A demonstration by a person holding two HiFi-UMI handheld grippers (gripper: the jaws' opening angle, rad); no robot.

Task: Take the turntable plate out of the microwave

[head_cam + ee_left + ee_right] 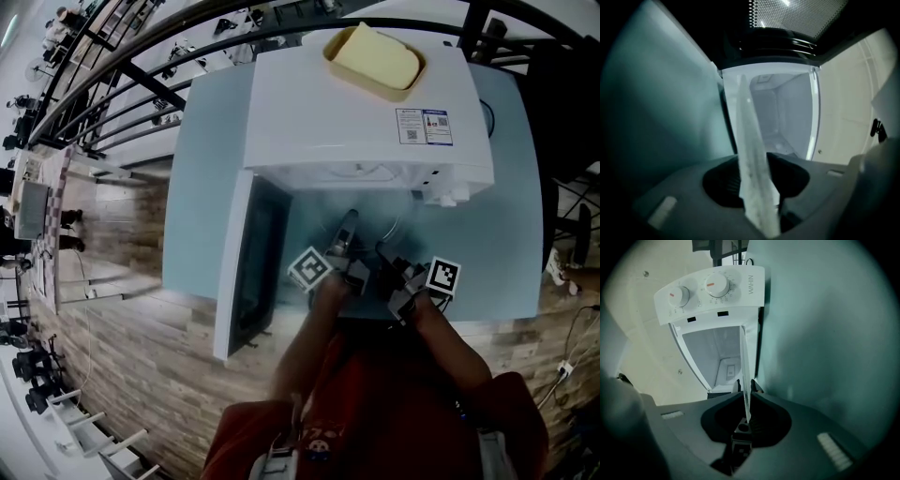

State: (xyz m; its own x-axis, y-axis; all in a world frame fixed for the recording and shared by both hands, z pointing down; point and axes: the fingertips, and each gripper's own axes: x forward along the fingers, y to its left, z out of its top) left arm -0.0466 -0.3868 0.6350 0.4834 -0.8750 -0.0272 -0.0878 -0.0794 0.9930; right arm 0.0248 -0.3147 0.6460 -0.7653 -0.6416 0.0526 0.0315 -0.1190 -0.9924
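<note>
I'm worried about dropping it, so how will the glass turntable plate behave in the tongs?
The turntable plate looks like clear glass: probably stiff, slippery and fragile. The right tongs pinch only its thin edge, so it may pivot or slide. It hangs in front of the microwave, so a drop could well crack it.

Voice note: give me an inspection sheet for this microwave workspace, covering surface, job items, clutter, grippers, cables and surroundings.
Surface: light blue table, carrying the microwave.
Job's things: white microwave, its door swung open; glass turntable plate in front of the open cavity.
Clutter: tan tray with a yellow block on the microwave's top.
Grippers: right gripper shut on the plate's edge; left gripper has the plate between its jaws, grip unclear.
Cables: thin cable on the floor.
Surroundings: wood floor, black railing.
</note>
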